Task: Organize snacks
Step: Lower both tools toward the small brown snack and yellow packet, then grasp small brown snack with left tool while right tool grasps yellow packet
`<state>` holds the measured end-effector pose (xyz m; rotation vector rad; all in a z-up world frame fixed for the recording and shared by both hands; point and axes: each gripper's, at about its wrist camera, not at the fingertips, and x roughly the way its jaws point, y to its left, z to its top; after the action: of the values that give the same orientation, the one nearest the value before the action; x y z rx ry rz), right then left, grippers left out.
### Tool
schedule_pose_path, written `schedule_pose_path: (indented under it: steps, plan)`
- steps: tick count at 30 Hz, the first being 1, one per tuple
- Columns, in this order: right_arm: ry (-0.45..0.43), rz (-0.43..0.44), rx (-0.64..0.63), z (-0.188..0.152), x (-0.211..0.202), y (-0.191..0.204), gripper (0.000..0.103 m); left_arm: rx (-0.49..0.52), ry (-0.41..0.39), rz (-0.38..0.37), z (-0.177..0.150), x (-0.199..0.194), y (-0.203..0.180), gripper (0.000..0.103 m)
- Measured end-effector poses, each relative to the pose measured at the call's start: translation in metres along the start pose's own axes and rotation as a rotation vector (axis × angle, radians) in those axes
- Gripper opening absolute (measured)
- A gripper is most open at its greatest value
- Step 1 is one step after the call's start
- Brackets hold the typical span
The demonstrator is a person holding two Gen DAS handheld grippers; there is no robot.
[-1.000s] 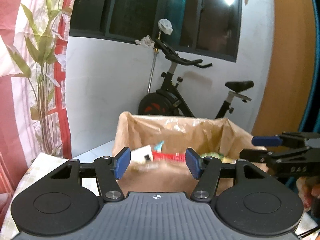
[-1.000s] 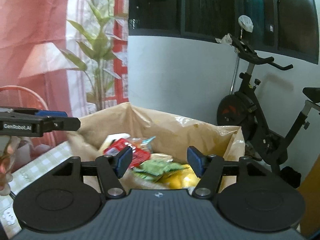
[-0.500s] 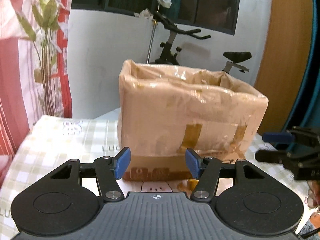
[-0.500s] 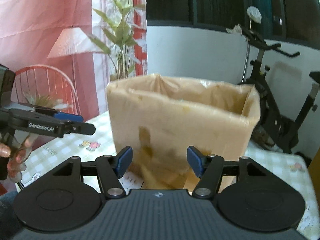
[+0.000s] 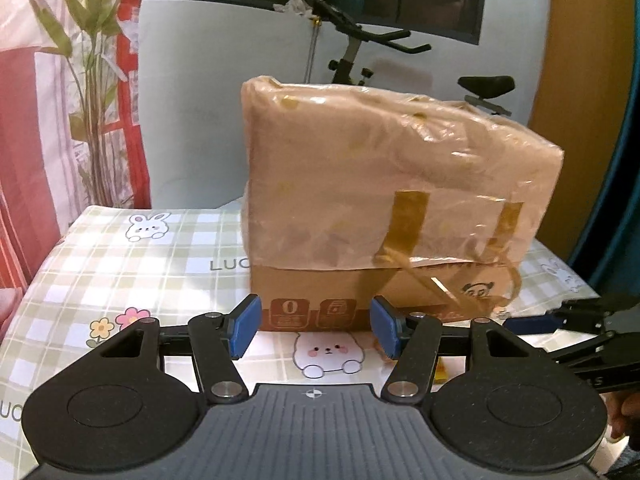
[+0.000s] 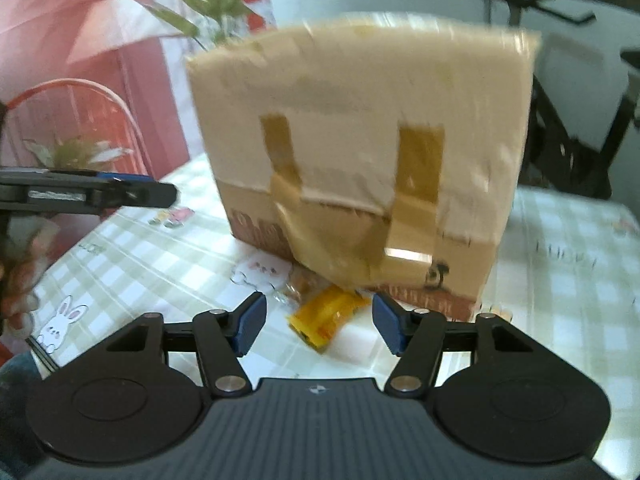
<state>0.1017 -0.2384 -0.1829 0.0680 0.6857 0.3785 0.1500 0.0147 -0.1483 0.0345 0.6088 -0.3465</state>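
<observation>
A tall cardboard box (image 5: 384,208) lined with a beige plastic bag and taped at the front stands on the checked tablecloth (image 5: 132,264); it also shows in the right wrist view (image 6: 360,160). Its contents are hidden from here. A yellow-orange snack packet (image 6: 326,316) lies on the cloth at the box's foot, with a small clear-wrapped snack (image 6: 296,286) beside it. My left gripper (image 5: 314,330) is open and empty, low in front of the box. My right gripper (image 6: 318,320) is open and empty, just short of the yellow packet.
An exercise bike (image 5: 360,52) stands behind the table by the white wall. Printed curtains (image 5: 48,80) hang at the left. The table's edges lie close at the left (image 5: 24,292) and right (image 6: 624,240).
Both grippers have dropped from looking down into the box to table level in front of it. The snacks inside went out of sight and the yellow packet came into view.
</observation>
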Motion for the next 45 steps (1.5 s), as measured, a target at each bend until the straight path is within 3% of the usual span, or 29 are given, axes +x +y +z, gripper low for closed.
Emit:
schedule_pose_path:
  steps: [5,11,24,30,34,45]
  plan:
    - [0.065,-0.019,0.104,-0.005,0.036,-0.017,0.056,-0.041,0.011,0.029,-0.006,0.011,0.008,0.062]
    - [0.082,-0.064,0.184,-0.002,0.064,-0.023,0.056,-0.06,0.031,0.048,-0.016,0.019,0.014,0.062]
    - [0.096,-0.186,0.116,0.003,0.11,0.007,0.057,-0.131,0.054,0.045,-0.032,0.023,0.024,0.062]
    - [0.095,-0.199,0.049,-0.005,0.109,0.012,0.056,-0.142,0.07,0.035,-0.035,0.025,0.021,0.062]
    - [0.076,-0.17,0.01,-0.014,0.099,0.006,0.037,-0.141,0.081,0.024,-0.036,0.028,0.015,0.062]
    - [-0.01,-0.117,-0.018,-0.045,0.064,-0.011,0.037,-0.079,0.117,-0.066,-0.033,0.06,-0.032,0.062]
